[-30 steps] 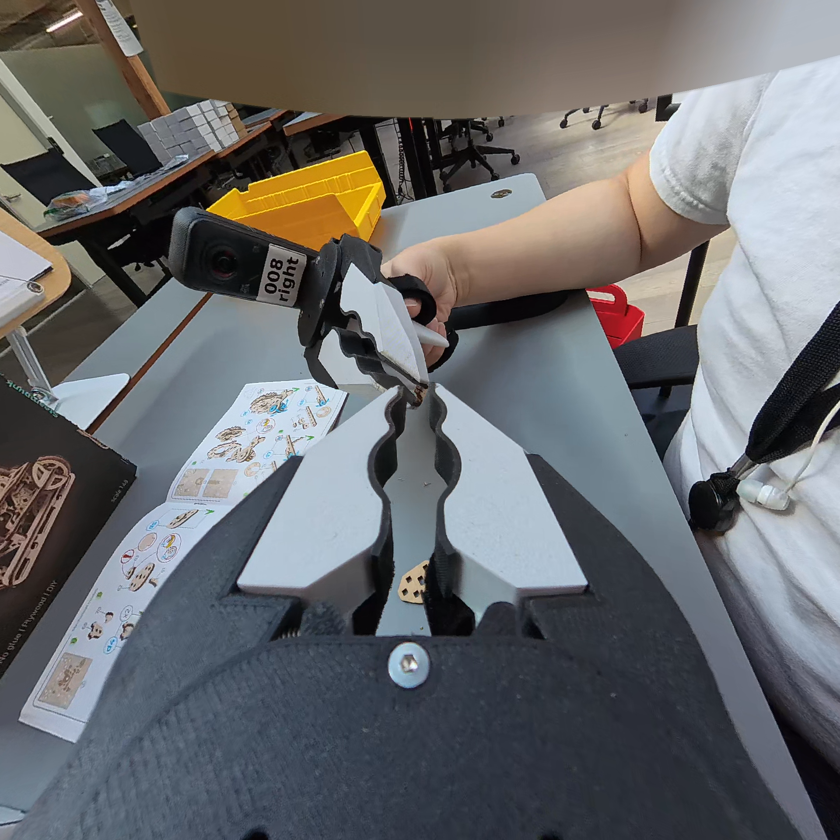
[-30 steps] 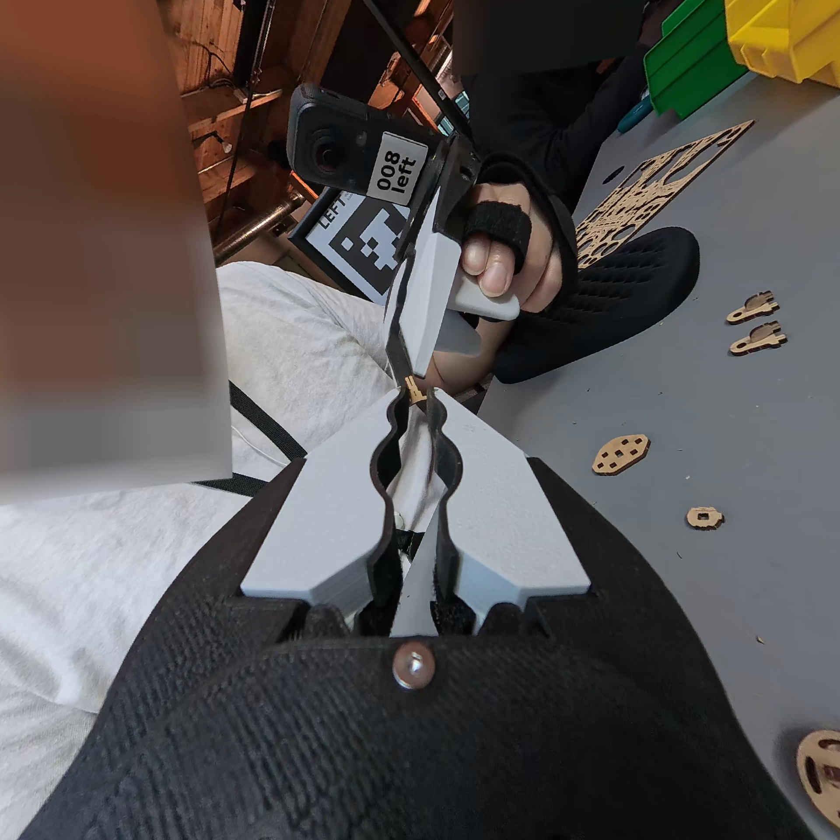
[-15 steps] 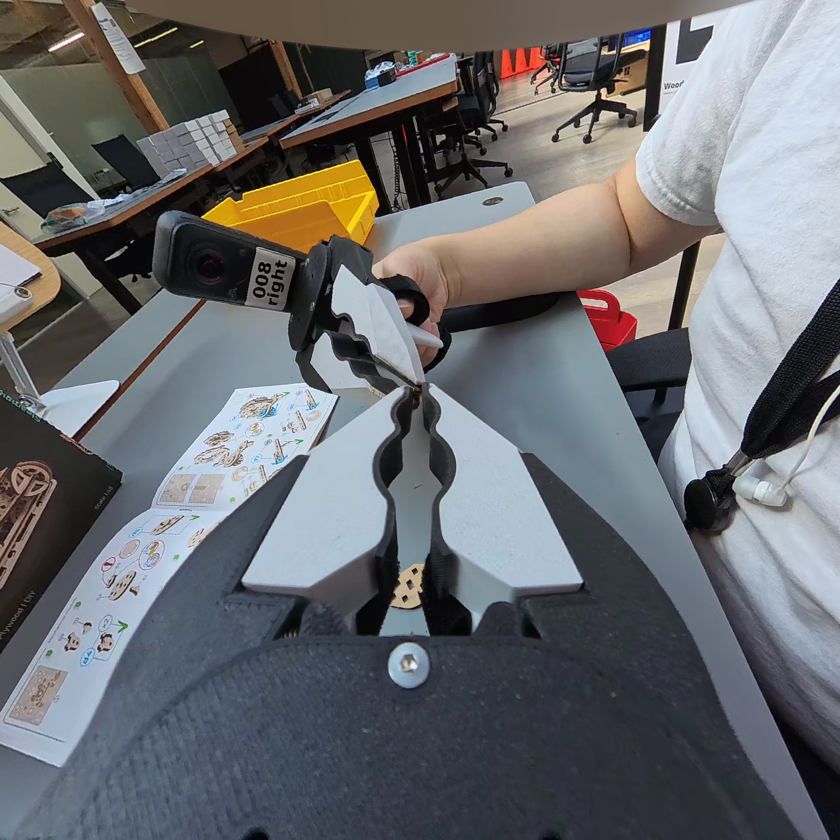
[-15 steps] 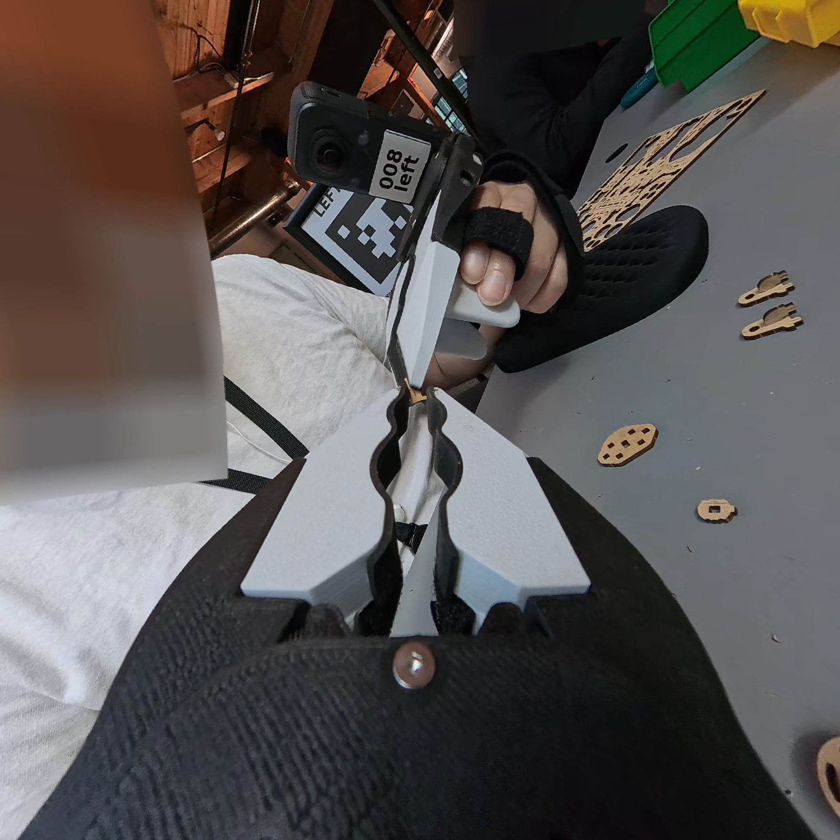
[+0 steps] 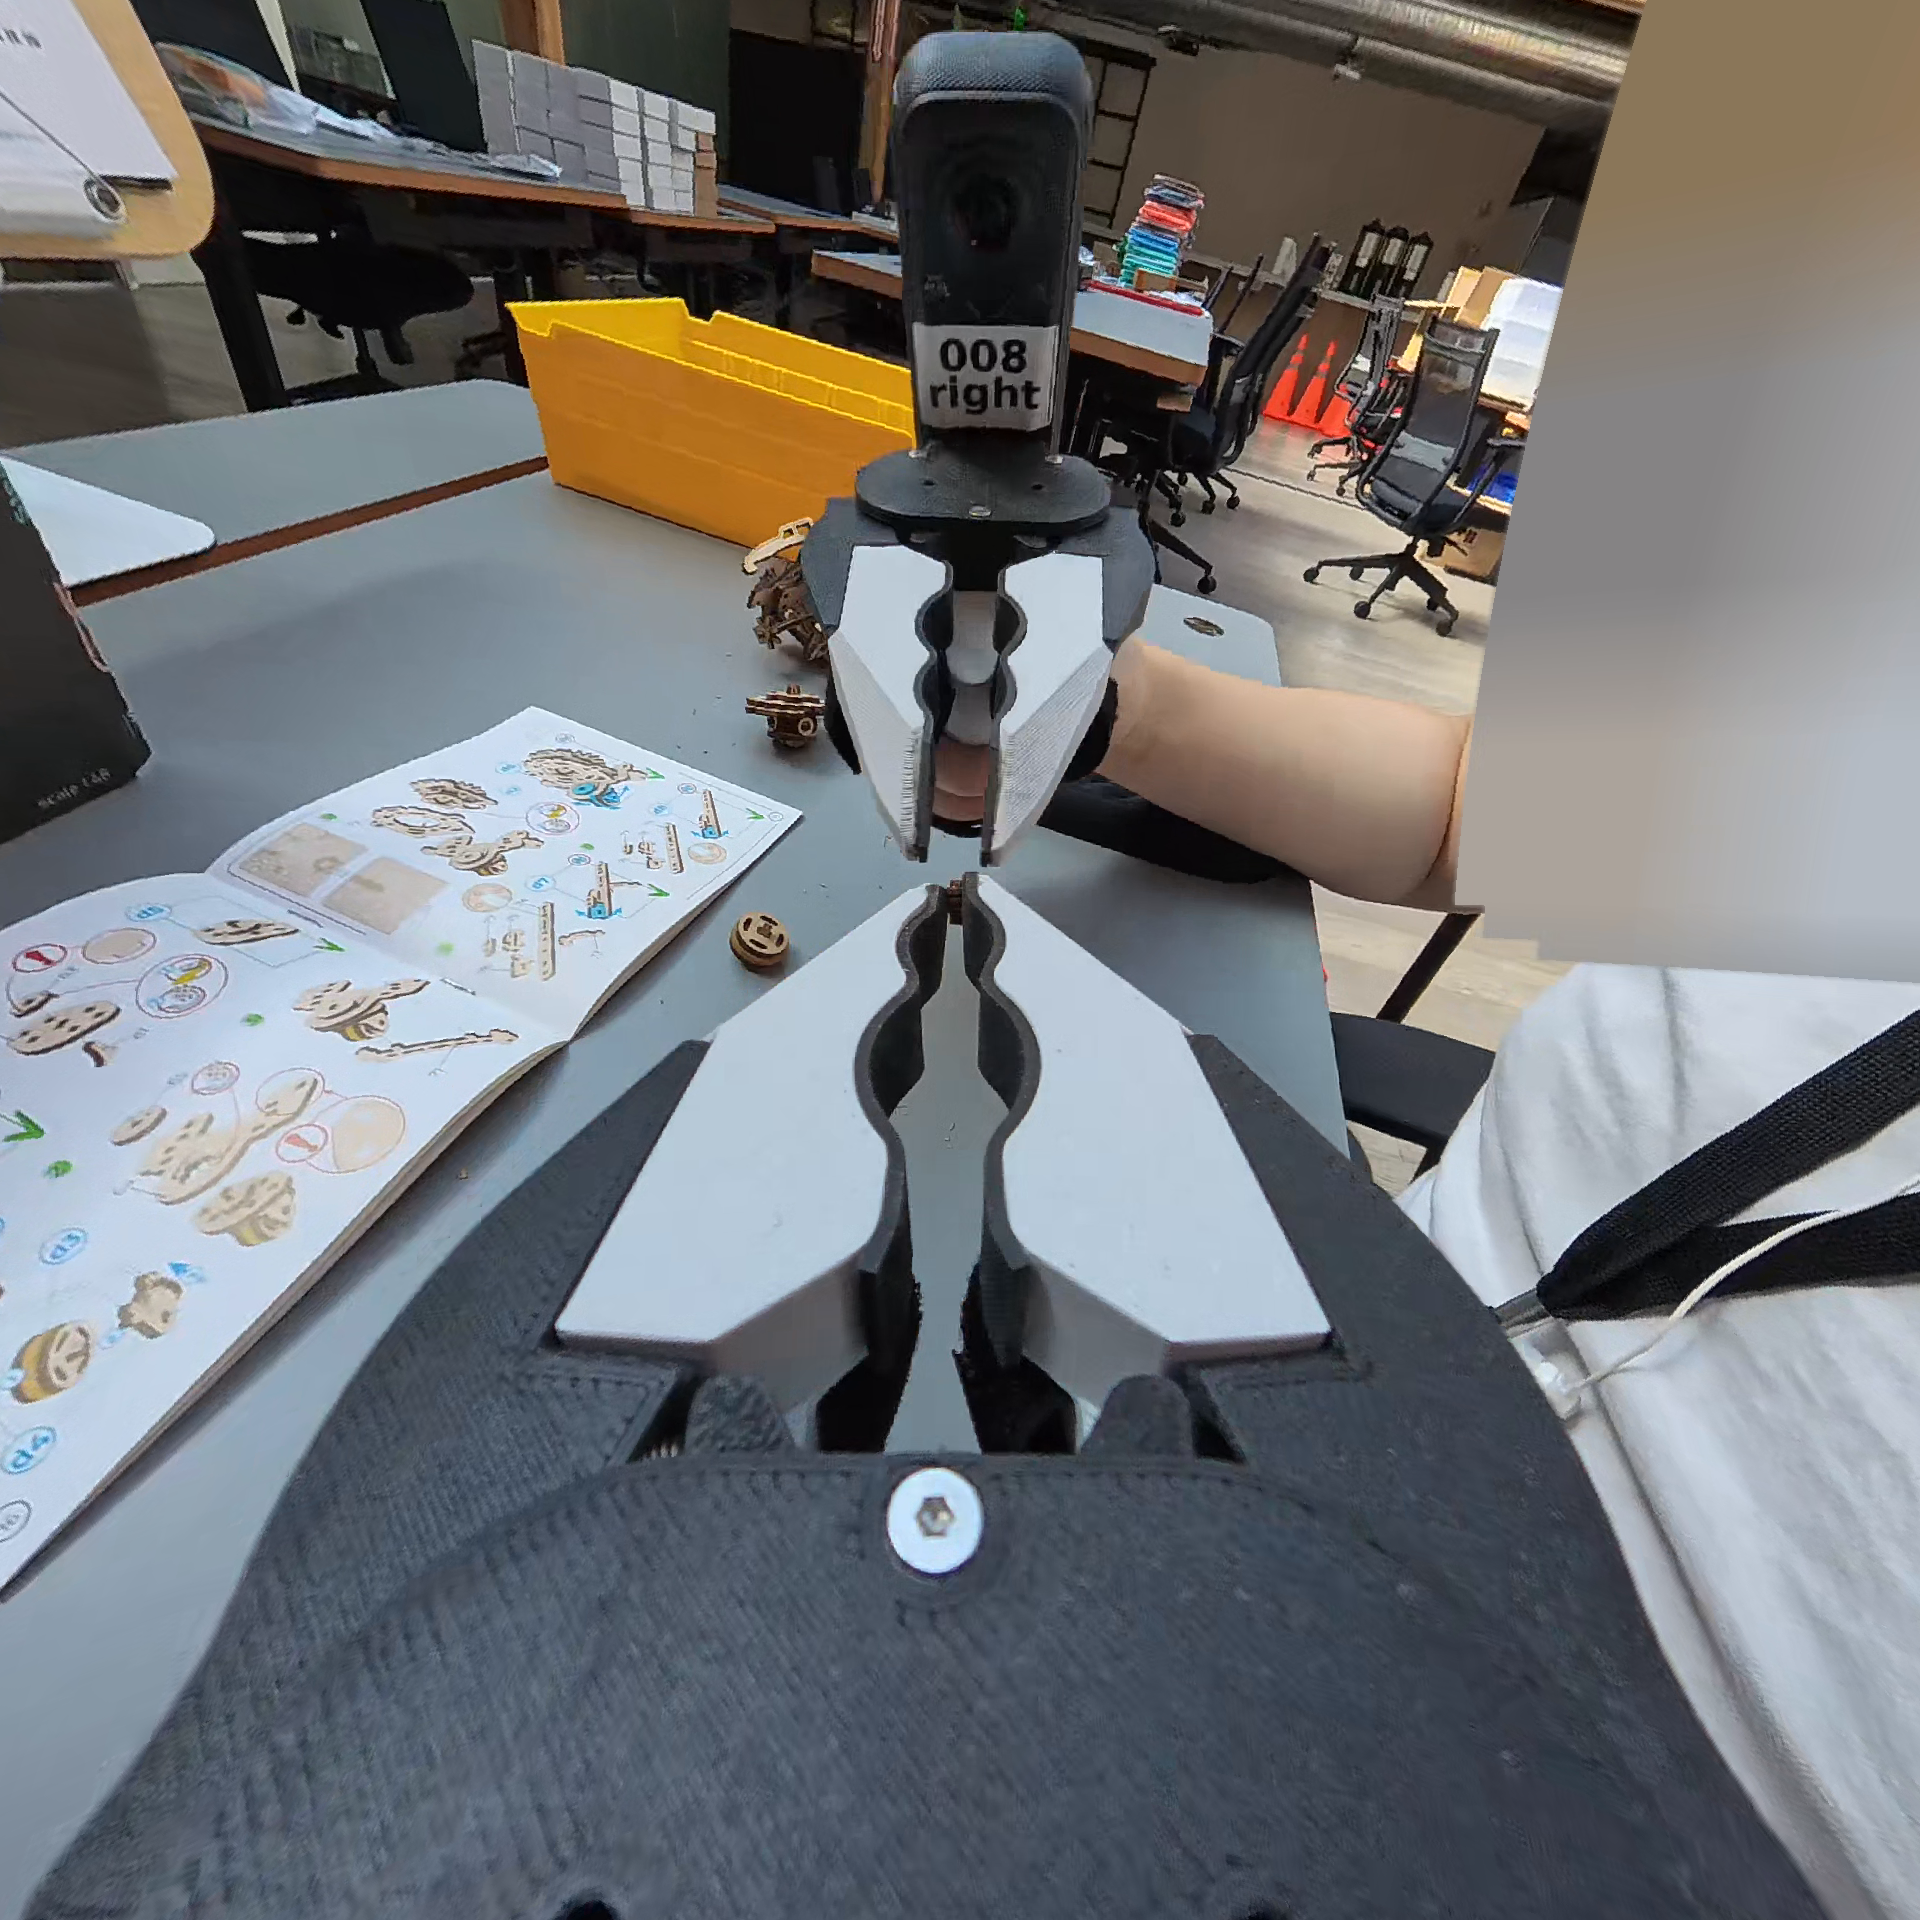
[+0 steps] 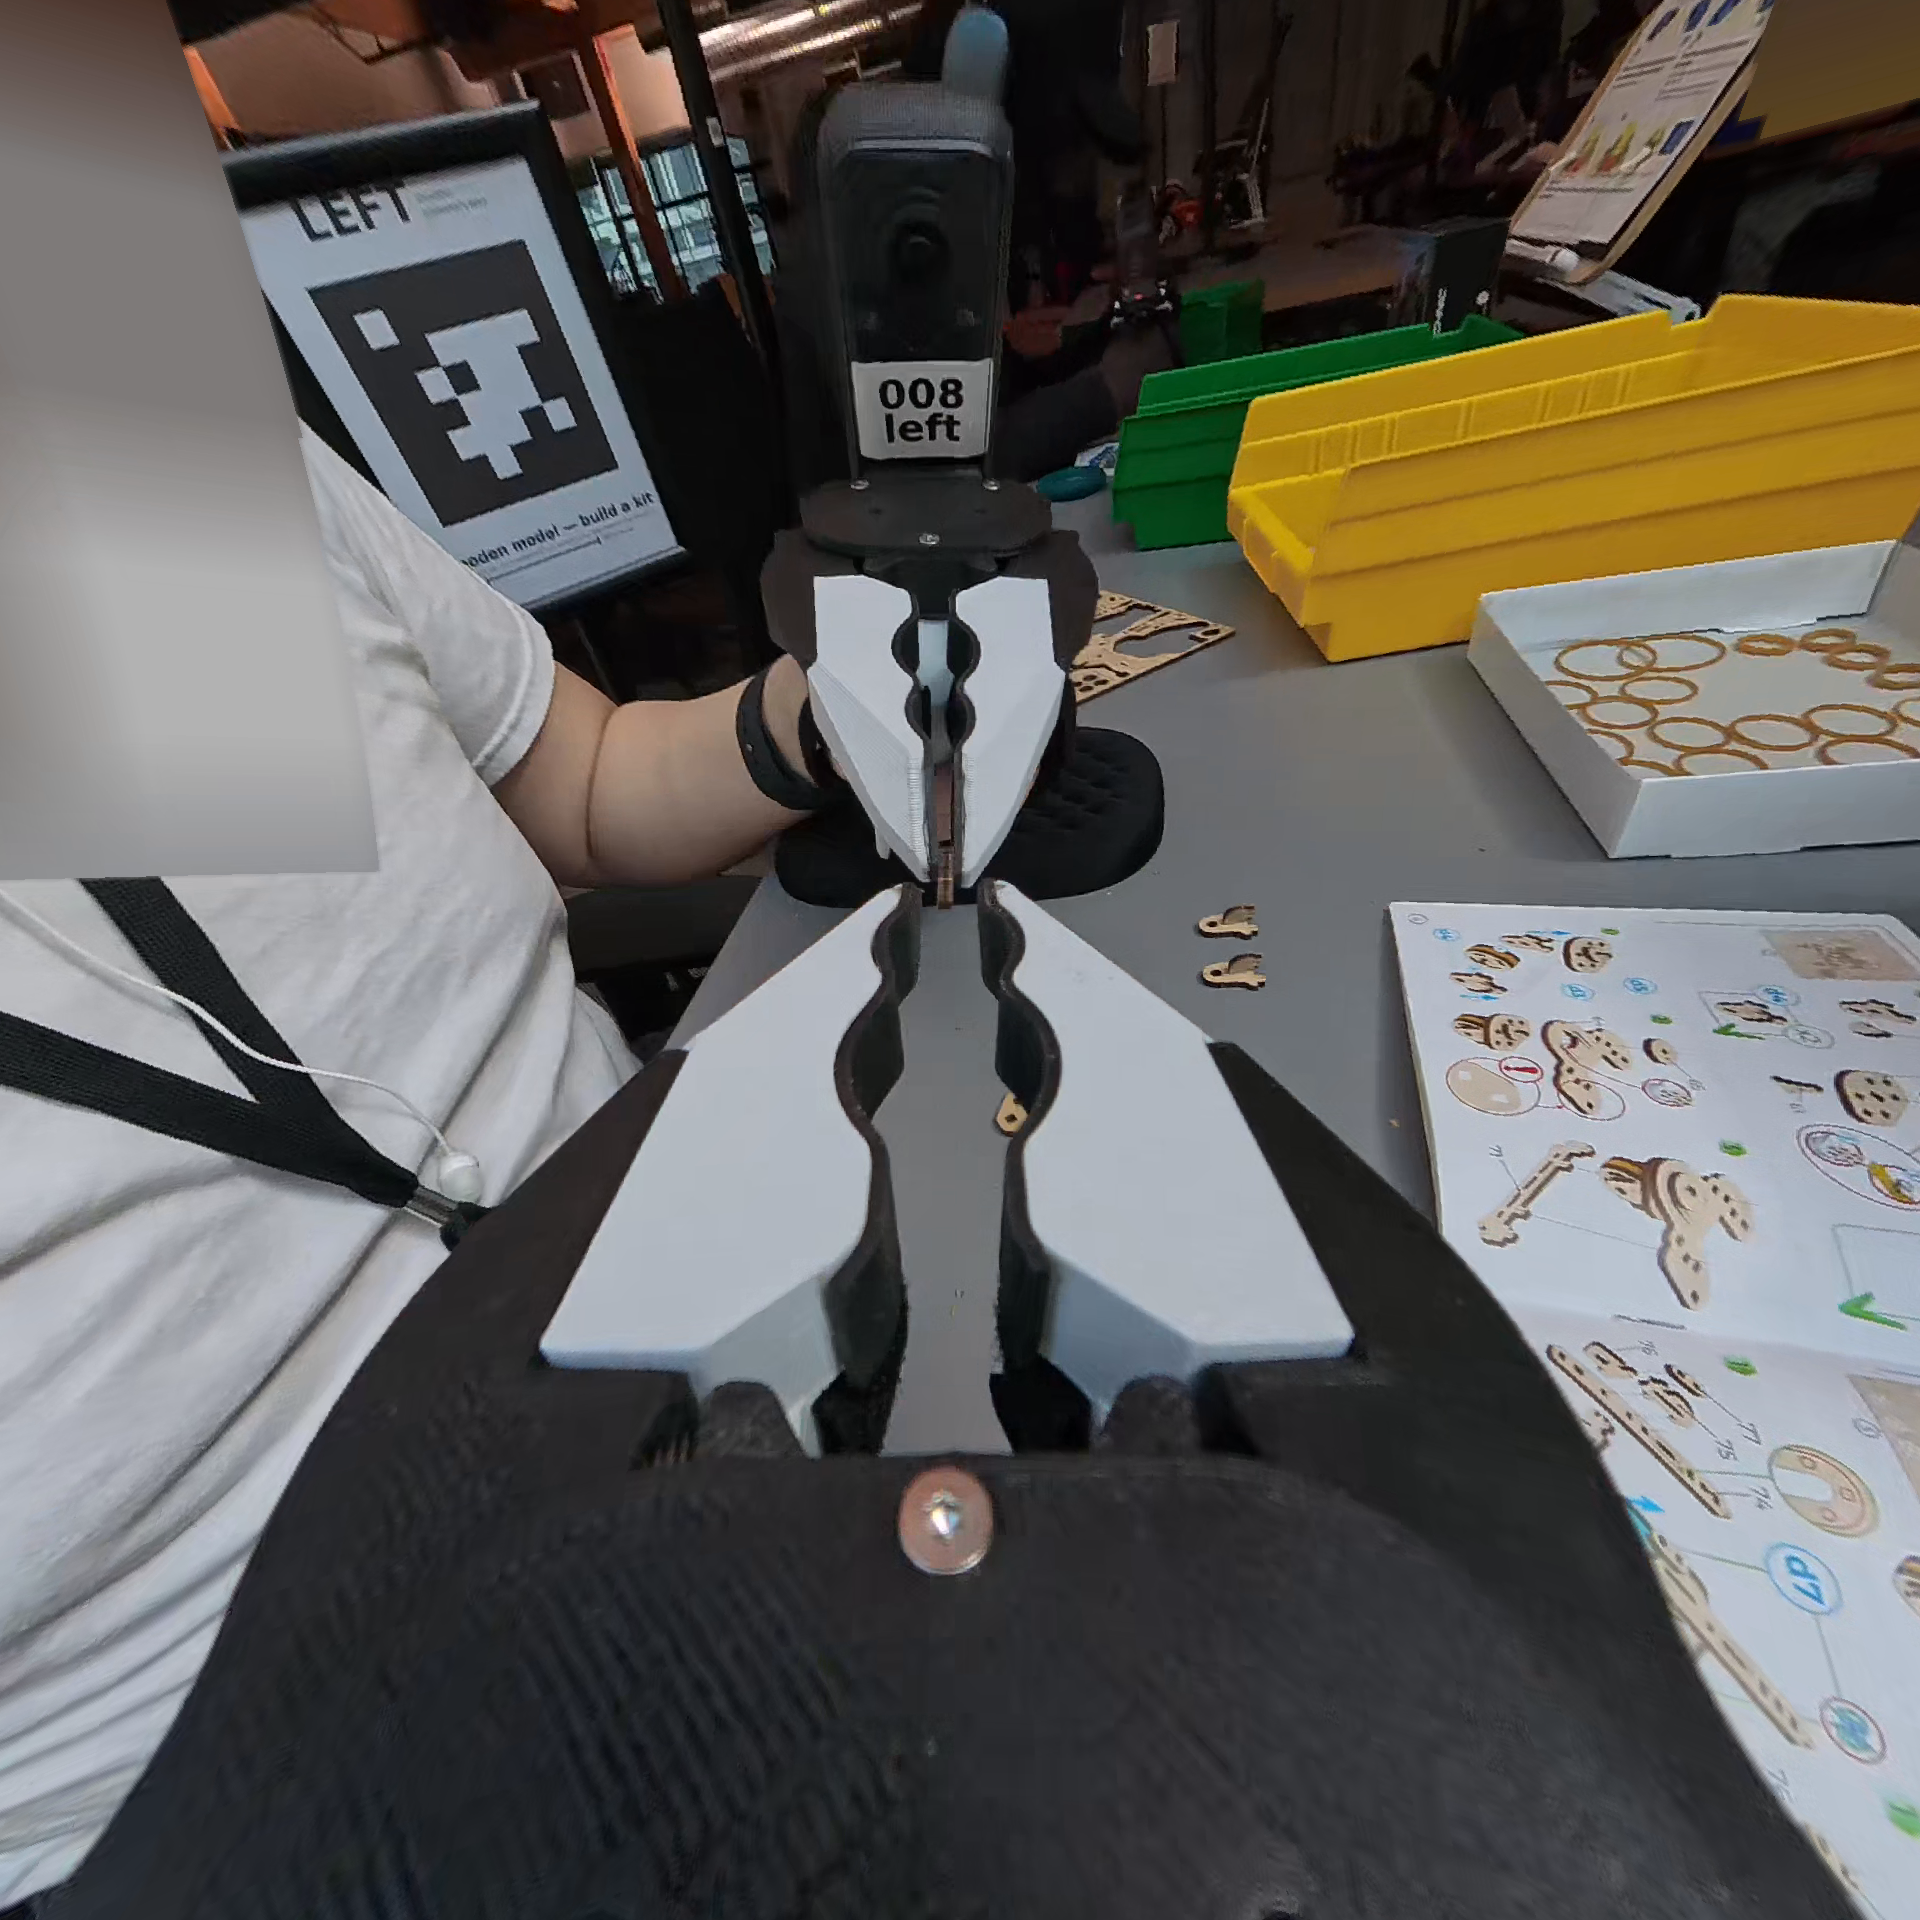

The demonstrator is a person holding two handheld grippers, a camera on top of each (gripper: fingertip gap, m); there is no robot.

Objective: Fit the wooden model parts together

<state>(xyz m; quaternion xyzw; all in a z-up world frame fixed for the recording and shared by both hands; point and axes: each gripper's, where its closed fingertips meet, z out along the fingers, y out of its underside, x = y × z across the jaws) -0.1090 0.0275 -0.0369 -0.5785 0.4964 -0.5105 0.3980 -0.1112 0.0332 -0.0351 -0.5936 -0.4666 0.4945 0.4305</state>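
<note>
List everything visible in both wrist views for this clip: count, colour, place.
wooden part: one, brown, edge-on between the left gripper's tips
instruction booklet: one, white, open on the table
small wooden wheel: one, tan, by the booklet's edge
built wooden pieces: two or so, tan, near the yellow bin
key-shaped parts: two, tan, on the table
white tray: one, holding wooden rings
yellow bin: one, behind the tray
green bin: one, beside the yellow one
grey table: one
left gripper: grey and black, shut on the part
right gripper: grey and black, open, facing the left
</note>
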